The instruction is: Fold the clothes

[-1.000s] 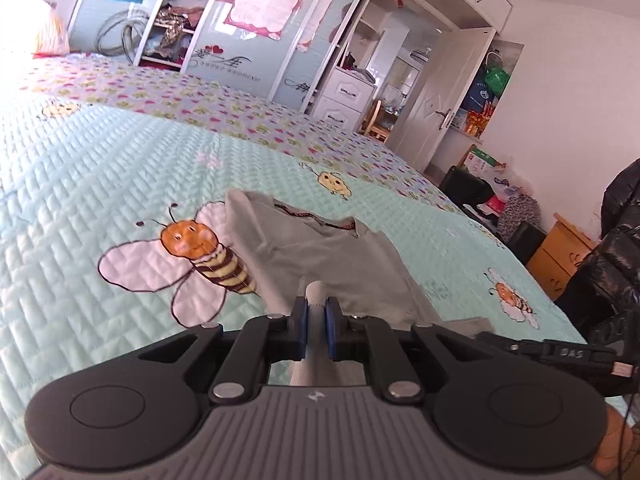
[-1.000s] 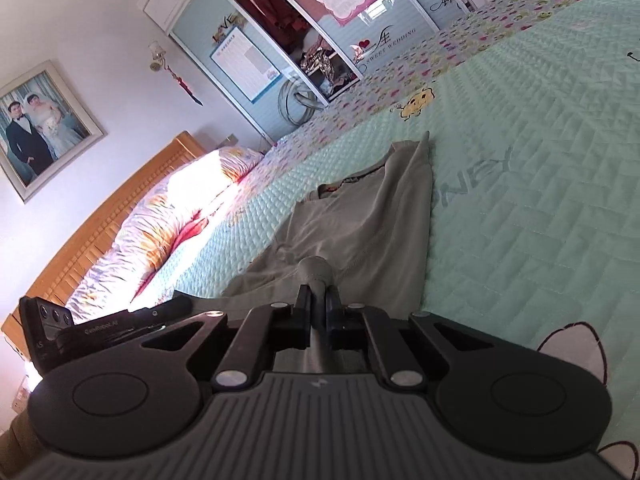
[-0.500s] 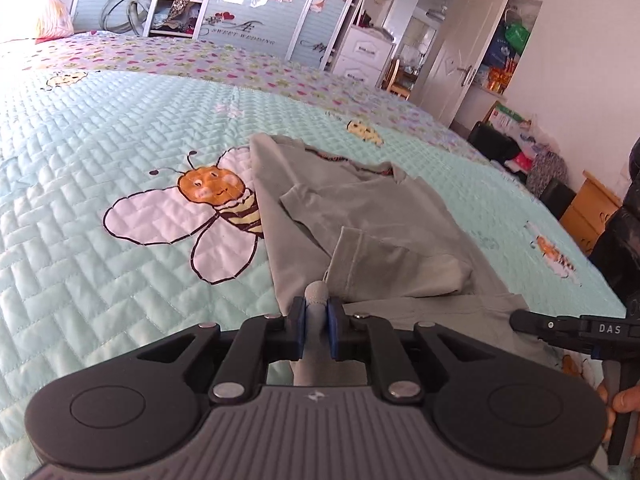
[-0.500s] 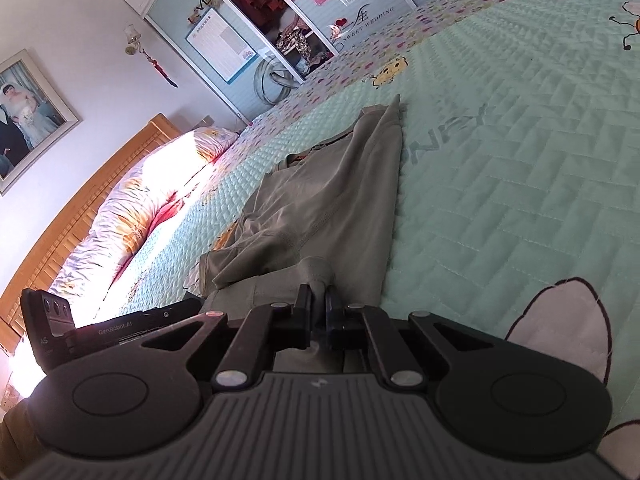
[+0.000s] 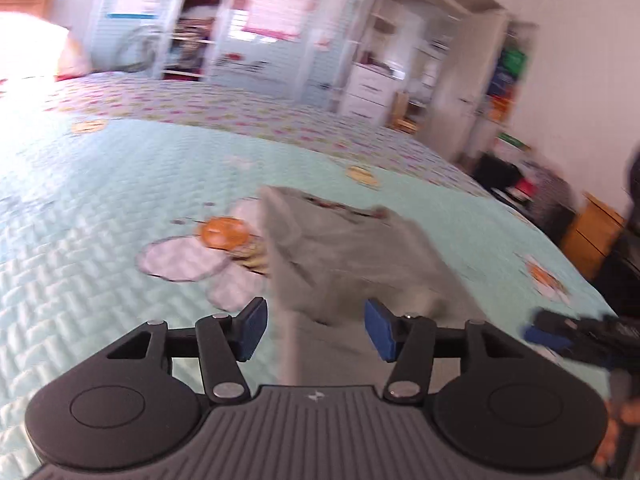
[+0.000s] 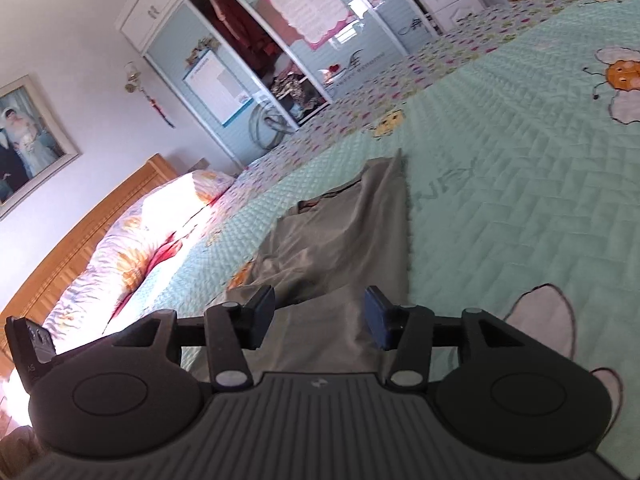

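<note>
A grey-green shirt (image 5: 352,256) lies flat on the mint quilted bedspread (image 5: 100,240), its near part folded over onto itself. My left gripper (image 5: 316,332) hovers over the shirt's near left edge; its jaws are opening and the cloth lies loose below them, not pinched. In the right wrist view the same shirt (image 6: 344,240) stretches away from my right gripper (image 6: 320,318), whose jaws are opening too, with the near hem lying free under the gap. The right gripper's tip (image 5: 560,330) shows at the right edge of the blurred left view.
Bee pictures (image 5: 224,248) decorate the bedspread. A wooden headboard (image 6: 80,232) and flowered pillows (image 6: 132,256) lie on one side. Wardrobes (image 6: 280,40) with sliding doors stand beyond the bed. A wooden nightstand (image 5: 592,236) and a person in a dark jacket (image 5: 628,264) are on the other side.
Both grippers were shut on the shirt's hem, carried it forward over the shirt and laid it down. Both jaws have now spread apart and the cloth has dropped free.
</note>
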The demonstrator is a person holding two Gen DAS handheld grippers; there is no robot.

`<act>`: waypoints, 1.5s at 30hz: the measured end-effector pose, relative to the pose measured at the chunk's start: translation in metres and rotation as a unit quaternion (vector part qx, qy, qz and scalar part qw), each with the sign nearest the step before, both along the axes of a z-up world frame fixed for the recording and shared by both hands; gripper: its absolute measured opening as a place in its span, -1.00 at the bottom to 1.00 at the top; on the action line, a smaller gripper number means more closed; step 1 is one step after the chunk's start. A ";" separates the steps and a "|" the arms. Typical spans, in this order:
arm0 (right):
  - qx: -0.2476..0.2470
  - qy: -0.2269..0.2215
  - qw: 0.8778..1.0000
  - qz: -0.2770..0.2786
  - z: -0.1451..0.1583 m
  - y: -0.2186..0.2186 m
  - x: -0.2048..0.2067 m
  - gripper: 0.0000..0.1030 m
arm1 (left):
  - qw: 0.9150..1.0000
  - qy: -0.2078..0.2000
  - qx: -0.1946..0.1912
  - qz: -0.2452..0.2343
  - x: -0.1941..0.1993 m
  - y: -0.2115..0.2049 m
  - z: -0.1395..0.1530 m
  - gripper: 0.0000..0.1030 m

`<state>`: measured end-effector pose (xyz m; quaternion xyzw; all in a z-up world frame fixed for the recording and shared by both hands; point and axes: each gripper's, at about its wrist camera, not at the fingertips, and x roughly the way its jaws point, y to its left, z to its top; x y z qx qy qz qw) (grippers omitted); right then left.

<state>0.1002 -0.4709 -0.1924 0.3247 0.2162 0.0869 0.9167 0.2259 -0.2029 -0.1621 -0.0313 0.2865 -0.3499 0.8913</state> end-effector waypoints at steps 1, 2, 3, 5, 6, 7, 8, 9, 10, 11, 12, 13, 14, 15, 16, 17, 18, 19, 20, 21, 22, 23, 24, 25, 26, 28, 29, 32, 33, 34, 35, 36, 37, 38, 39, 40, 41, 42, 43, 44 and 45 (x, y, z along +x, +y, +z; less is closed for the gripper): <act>-0.001 0.000 1.000 0.017 0.001 0.005 0.006 0.00 | 1.000 -0.003 0.012 -0.016 -0.002 -0.008 -0.001 0.10; 0.001 0.004 1.000 0.027 0.001 0.009 0.012 0.00 | 1.000 -0.004 0.018 -0.020 -0.001 -0.015 -0.004 0.10; 0.005 0.012 0.999 0.036 -0.001 0.011 0.019 0.00 | 1.000 -0.001 0.019 -0.019 0.002 -0.020 -0.007 0.10; 0.015 0.047 0.998 0.045 -0.010 0.010 0.035 0.00 | 0.999 0.036 0.028 -0.020 0.016 -0.031 -0.023 0.11; 0.017 0.069 0.997 0.039 -0.018 0.007 0.041 0.00 | 0.997 0.058 0.045 -0.021 0.024 -0.037 -0.032 0.11; 0.024 0.083 0.996 0.035 -0.026 0.003 0.045 -0.19 | 0.997 0.056 0.055 -0.025 0.026 -0.041 -0.040 0.11; 0.036 0.082 0.996 0.029 -0.029 -0.002 0.044 -0.45 | 0.997 0.030 0.064 -0.036 0.022 -0.043 -0.041 0.17; 0.045 0.080 0.995 0.023 -0.032 -0.007 0.042 -0.54 | 0.996 0.018 0.077 -0.043 0.019 -0.046 -0.040 0.17; 0.052 0.077 0.995 0.020 -0.031 -0.010 0.038 -0.57 | 0.995 0.015 0.085 -0.046 0.018 -0.046 -0.038 0.17; 0.058 0.074 0.995 0.018 -0.030 -0.012 0.034 -0.54 | 0.995 0.019 0.084 -0.042 0.018 -0.044 -0.035 0.17; 0.064 0.070 0.995 0.012 -0.029 -0.015 0.030 -0.51 | 0.996 0.026 0.074 -0.031 0.018 -0.038 -0.030 0.17; 0.069 0.062 0.996 -0.001 -0.027 -0.018 0.022 -0.45 | 0.998 0.031 0.060 -0.015 0.017 -0.029 -0.024 0.17; 0.073 0.055 0.996 -0.014 -0.022 -0.021 0.014 -0.29 | 0.998 0.034 0.046 0.001 0.013 -0.017 -0.017 0.17; 0.076 0.048 0.996 -0.023 -0.018 -0.023 0.005 -0.22 | 0.999 0.036 0.032 0.016 0.008 -0.004 -0.010 0.17; 0.078 0.041 0.996 -0.024 -0.012 -0.023 -0.009 -0.12 | 0.998 0.041 0.025 0.031 0.000 0.009 -0.004 0.18; 0.080 0.034 0.996 -0.024 -0.006 -0.022 -0.022 -0.03 | 0.998 0.049 0.020 0.046 -0.010 0.023 0.000 0.22; 0.082 0.030 0.996 -0.022 -0.001 -0.022 -0.036 0.03 | 0.996 0.061 0.019 0.061 -0.019 0.037 0.001 0.23; 0.087 0.036 0.995 -0.017 0.003 -0.021 -0.052 0.13 | 0.994 0.075 0.018 0.077 -0.029 0.051 0.001 0.26; 0.092 0.046 0.995 -0.015 0.003 -0.019 -0.070 0.17 | 0.990 0.099 0.017 0.097 -0.040 0.065 -0.002 0.28; 0.098 0.056 0.994 -0.014 0.003 -0.017 -0.088 0.19 | 0.986 0.128 0.009 0.111 -0.049 0.078 -0.006 0.29; 0.104 0.068 0.992 -0.012 0.002 -0.015 -0.104 0.24 | 0.978 0.169 -0.010 0.119 -0.060 0.092 -0.015 0.29; 0.110 0.087 0.990 -0.009 -0.002 -0.012 -0.118 0.27 | 0.970 0.208 -0.032 0.121 -0.071 0.104 -0.023 0.28; 0.117 0.105 0.988 -0.007 -0.006 -0.009 -0.130 0.27 | 0.964 0.229 -0.056 0.122 -0.083 0.113 -0.029 0.28; 0.128 0.114 0.985 -0.008 -0.011 -0.006 -0.140 0.27 | 0.961 0.236 -0.074 0.121 -0.095 0.118 -0.031 0.29; 0.142 0.111 0.984 -0.008 -0.015 -0.003 -0.148 0.27 | 0.957 0.248 -0.087 0.122 -0.102 0.119 -0.031 0.29; 0.160 0.109 0.981 -0.009 -0.019 0.002 -0.154 0.29 | 0.946 0.278 -0.117 0.119 -0.110 0.119 -0.033 0.33; 0.165 0.111 0.980 -0.007 -0.019 0.003 -0.150 0.34 | 0.937 0.299 -0.139 0.116 -0.110 0.117 -0.036 0.38; 0.187 0.120 0.975 0.002 -0.024 0.007 -0.135 0.38 | 0.925 0.322 -0.160 0.124 -0.106 0.106 -0.043 0.46; 0.187 0.123 0.975 0.009 -0.025 0.007 -0.130 0.38 | 0.923 0.325 -0.165 0.122 -0.103 0.103 -0.044 0.48; 0.188 0.125 0.974 0.016 -0.025 0.008 -0.125 0.38 | 0.920 0.331 -0.173 0.123 -0.099 0.101 -0.046 0.49; 0.188 0.127 0.974 0.022 -0.026 0.009 -0.121 0.38 | 0.916 0.336 -0.181 0.126 -0.095 0.099 -0.048 0.53; 0.188 0.129 0.973 0.029 -0.027 0.010 -0.116 0.38 | 0.913 0.339 -0.191 0.123 -0.091 0.098 -0.049 0.56; 0.188 0.127 0.973 0.036 -0.028 0.010 -0.112 0.38 | 0.914 0.338 -0.192 0.118 -0.088 0.096 -0.049 0.57; 0.188 0.125 0.973 0.042 -0.028 0.011 -0.108 0.38 | 0.915 0.338 -0.189 0.114 -0.085 0.095 -0.048 0.58; 0.189 0.123 0.973 0.048 -0.029 0.012 -0.105 0.37 | 0.916 0.338 -0.187 0.110 -0.083 0.094 -0.048 0.59; 0.191 0.121 0.973 0.052 -0.029 0.012 -0.102 0.37 | 0.916 0.338 -0.190 0.105 -0.080 0.093 -0.049 0.60; 0.194 0.119 0.972 0.056 -0.030 0.012 -0.099 0.37 | 0.915 0.338 -0.194 0.098 -0.077 0.094 -0.050 0.60; 0.196 0.118 0.972 0.059 -0.030 0.013 -0.097 0.37 | 0.914 0.339 -0.201 0.095 -0.076 0.094 -0.051 0.60; 0.198 0.118 0.971 0.061 -0.030 0.013 -0.095 0.36 | 0.914 0.339 -0.205 0.092 -0.074 0.094 -0.052 0.60; 0.200 0.116 0.971 0.064 -0.030 0.013 -0.094 0.35 | 0.915 0.337 -0.206 0.087 -0.073 0.093 -0.052 0.60; 0.201 0.116 0.970 0.067 -0.031 0.013 -0.093 0.34 | 0.917 0.334 -0.202 0.078 -0.072 0.090 -0.052 0.60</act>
